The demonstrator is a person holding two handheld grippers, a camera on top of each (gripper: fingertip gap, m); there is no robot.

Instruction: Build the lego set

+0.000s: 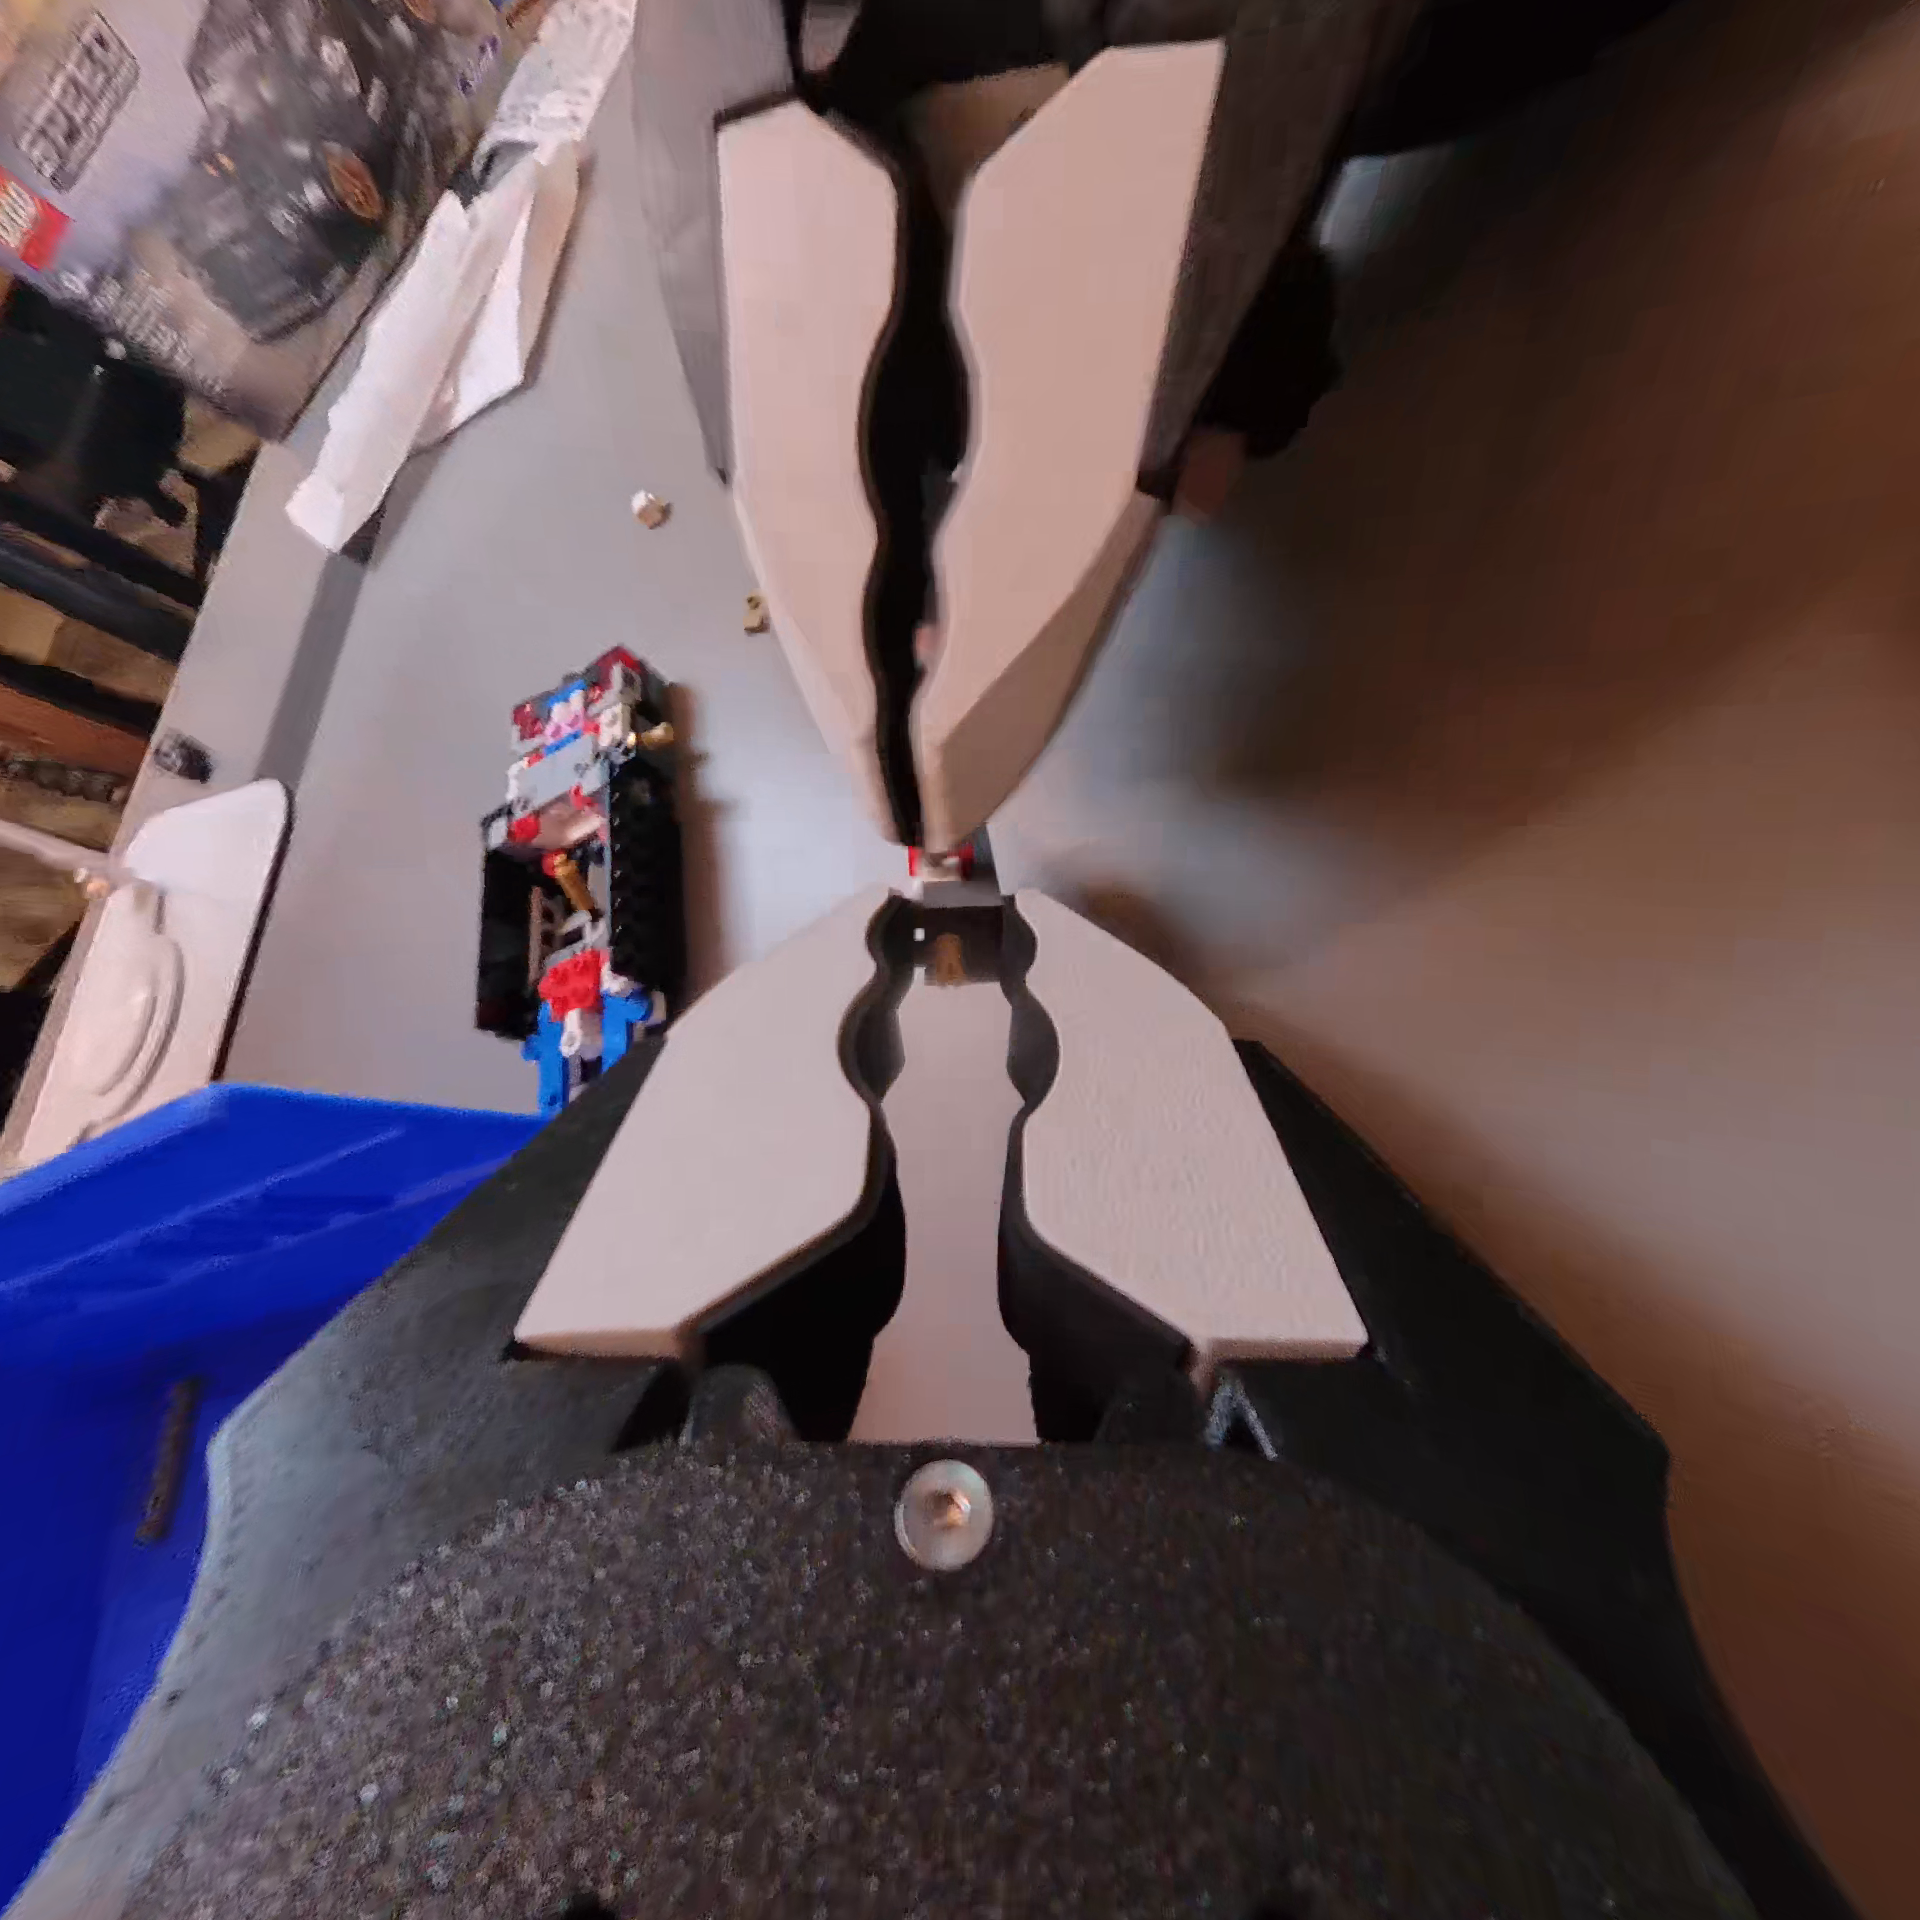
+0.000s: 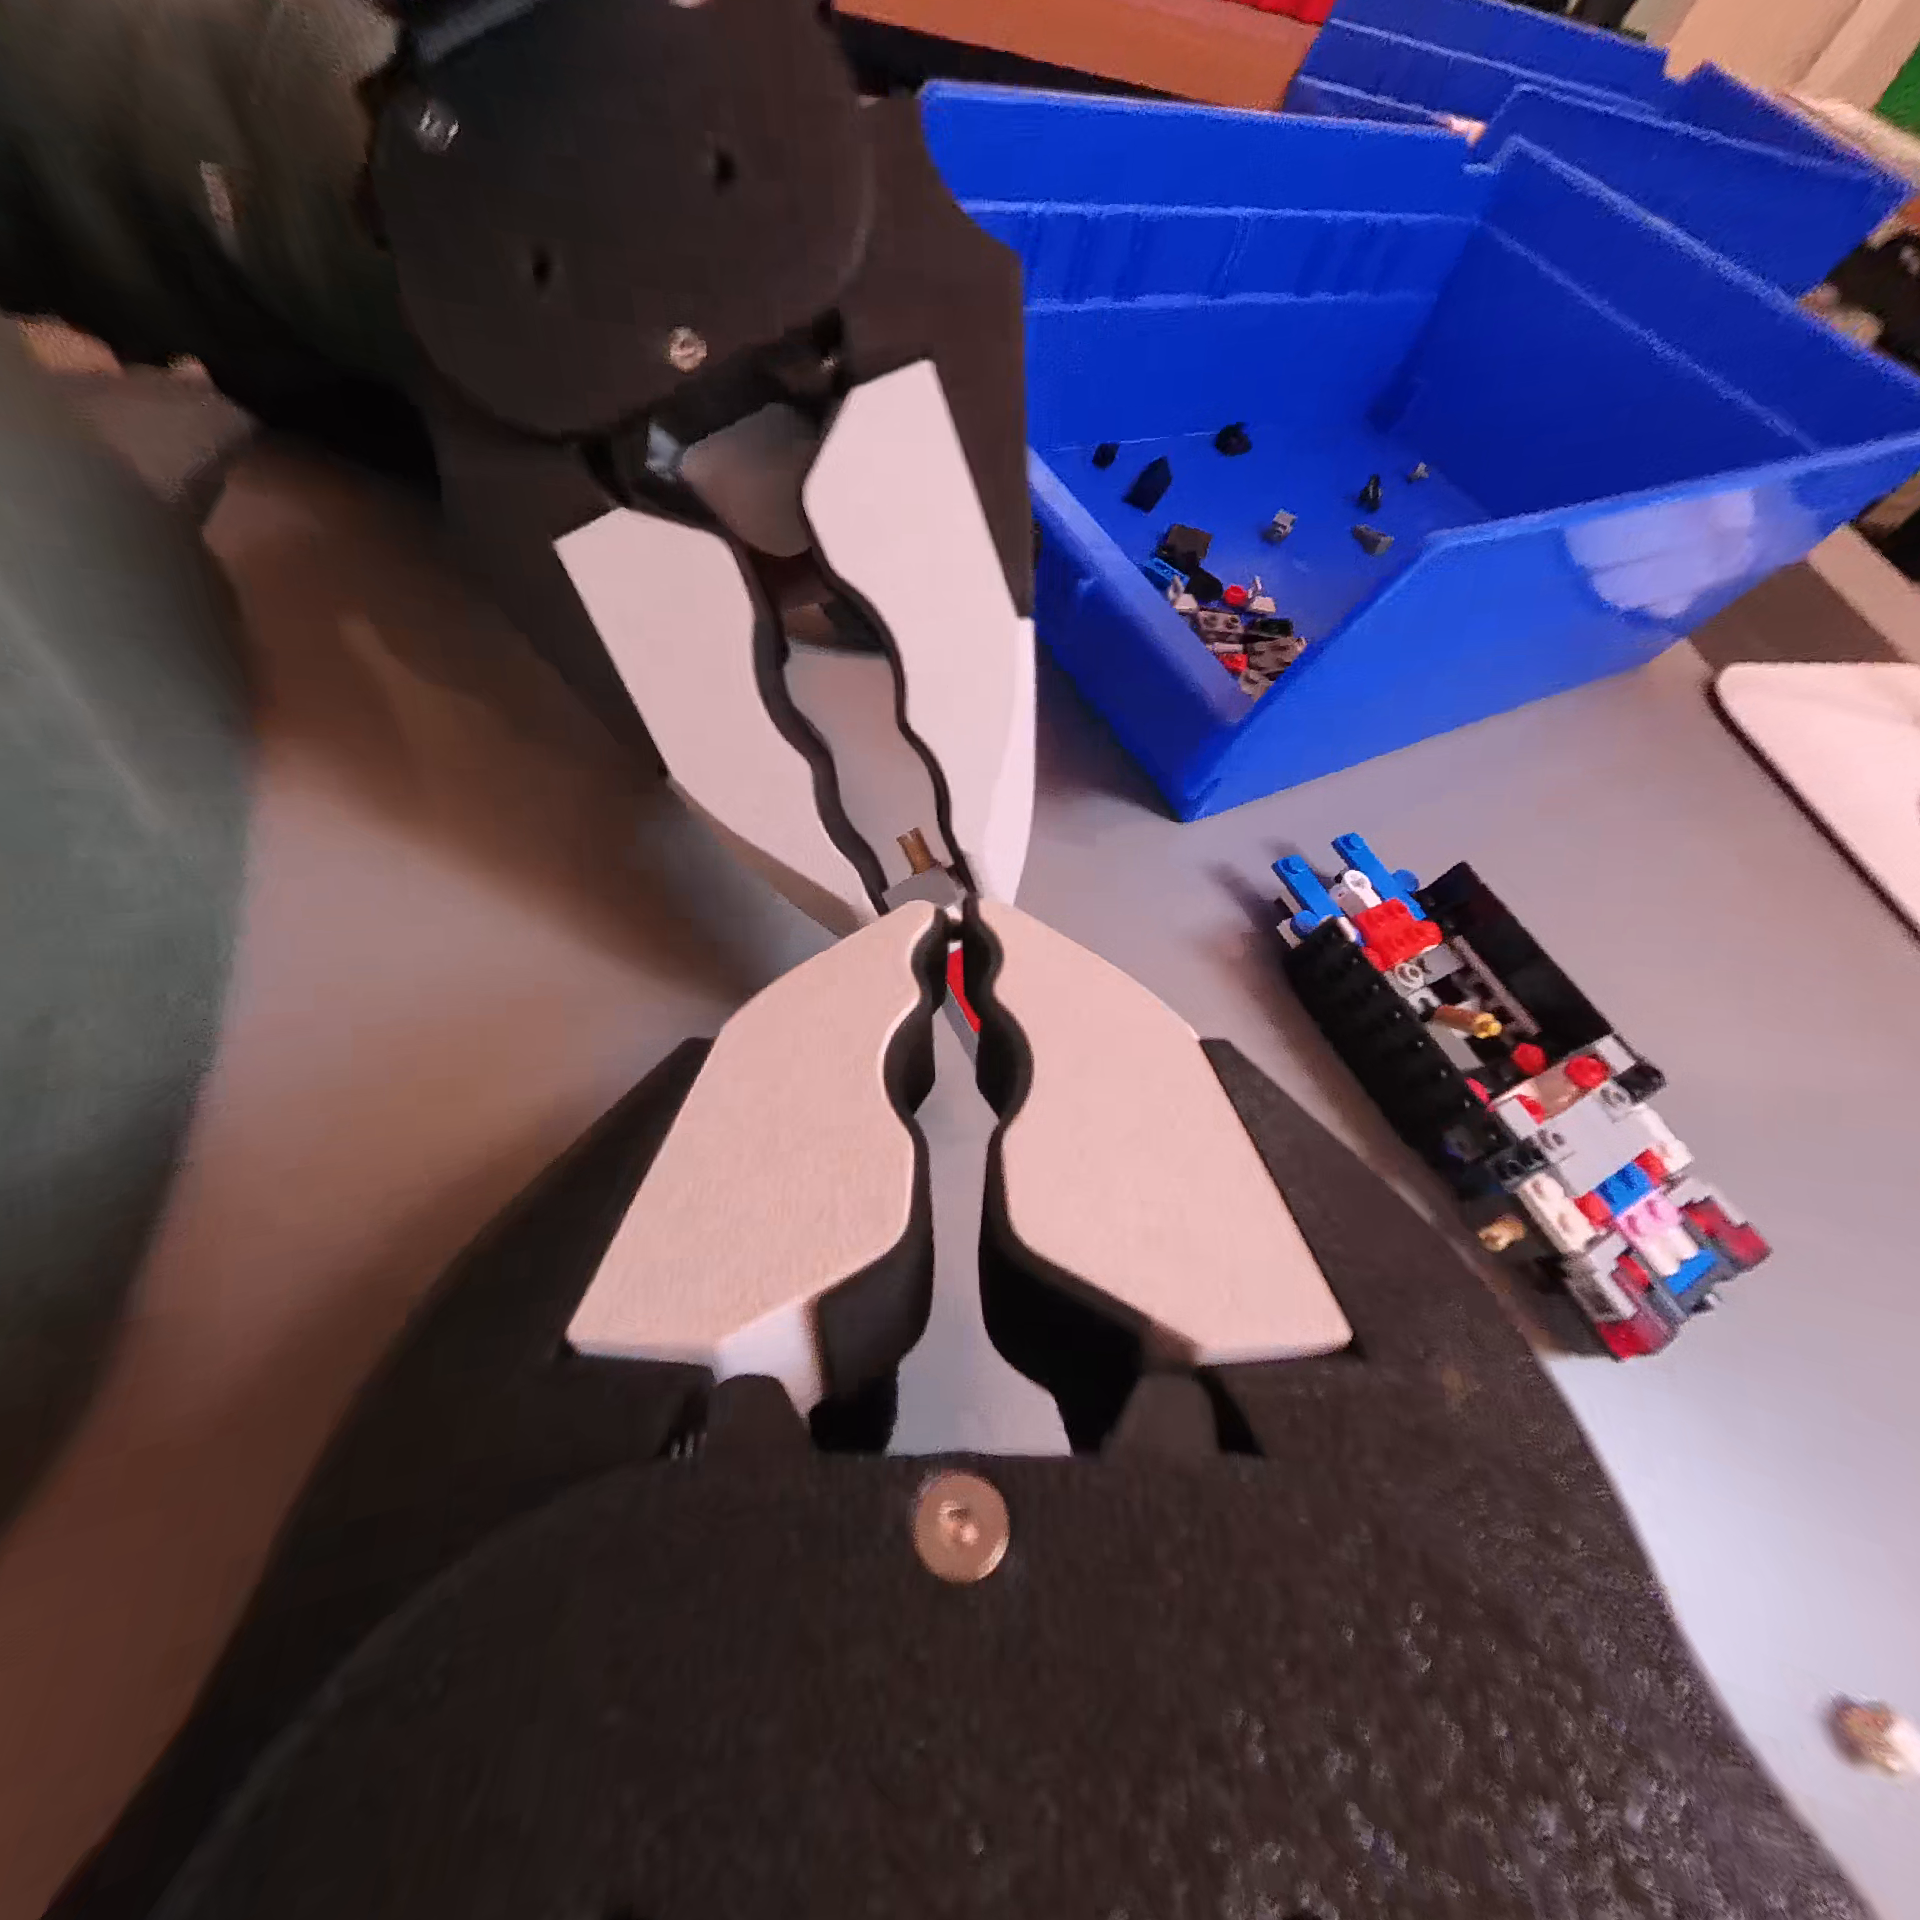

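My left gripper (image 1: 954, 906) is shut on a small grey piece with a gold pin (image 1: 951, 935). My right gripper (image 2: 951, 923) is shut on a small red and grey piece (image 2: 960, 989). The two grippers meet tip to tip above the grey table, and the two pieces touch or nearly touch. In the left wrist view the right gripper (image 1: 930, 831) comes in from the top with the red piece (image 1: 940, 860). In the right wrist view the left gripper (image 2: 925, 889) comes in from the top with the grey piece (image 2: 920, 883). The partly built lego vehicle (image 1: 582, 862) (image 2: 1507, 1091) lies on the table beside them.
A blue bin (image 2: 1455, 727) (image 1: 208, 1247) holds several loose pieces (image 2: 1236, 623). A white tray (image 1: 156, 966) (image 2: 1839, 758) lies past the vehicle. The lego box (image 1: 208, 156) and white paper (image 1: 447, 332) lie at the far end. Small loose pieces (image 1: 649, 507) (image 2: 1870, 1745) dot the table. Both grippers' tips are close together, under 4 cm apart.
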